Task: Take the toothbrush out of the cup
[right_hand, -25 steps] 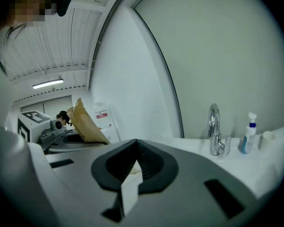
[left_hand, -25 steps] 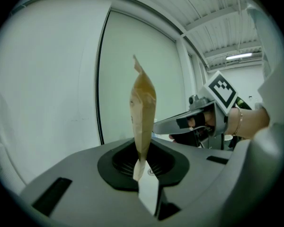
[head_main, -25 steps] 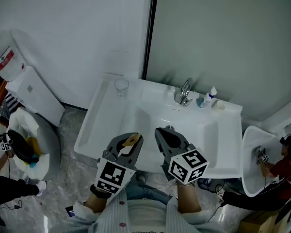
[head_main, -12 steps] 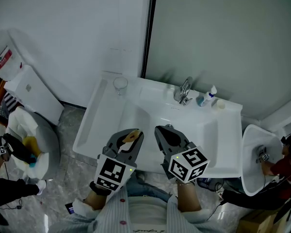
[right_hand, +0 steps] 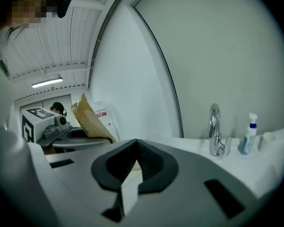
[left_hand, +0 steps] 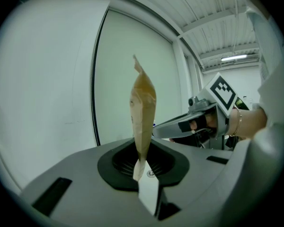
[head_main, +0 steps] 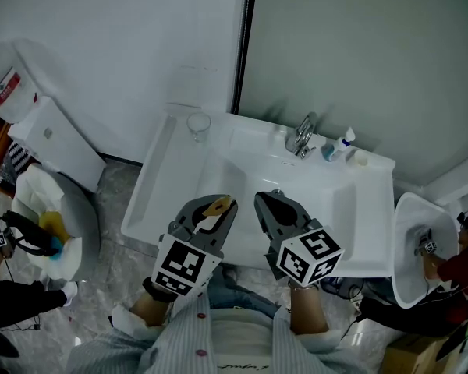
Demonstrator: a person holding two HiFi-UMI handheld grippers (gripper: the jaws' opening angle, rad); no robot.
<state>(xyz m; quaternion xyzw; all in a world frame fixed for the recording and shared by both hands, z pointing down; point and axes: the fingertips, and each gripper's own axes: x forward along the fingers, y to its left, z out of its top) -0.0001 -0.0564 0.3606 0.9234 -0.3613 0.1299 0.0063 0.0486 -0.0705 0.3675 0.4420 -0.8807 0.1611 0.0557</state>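
A clear cup stands on the back left corner of the white sink; I see nothing in it. My left gripper hovers over the sink's front edge, shut on a flat tan toothbrush-like piece. In the left gripper view this tan piece stands upright from the closed jaws of the left gripper. My right gripper is beside it, shut and holding nothing. In the right gripper view the right gripper faces the tap, and the tan piece shows at the left.
A chrome tap, a small spray bottle and a little white cup line the sink's back edge. A white cabinet and a round basin stand on the left, another basin on the right, each with a person beside it.
Both grippers keep their grip and stay side by side over the sink's front edge. The head view has shifted slightly, so the sink sits a little lower in the picture.
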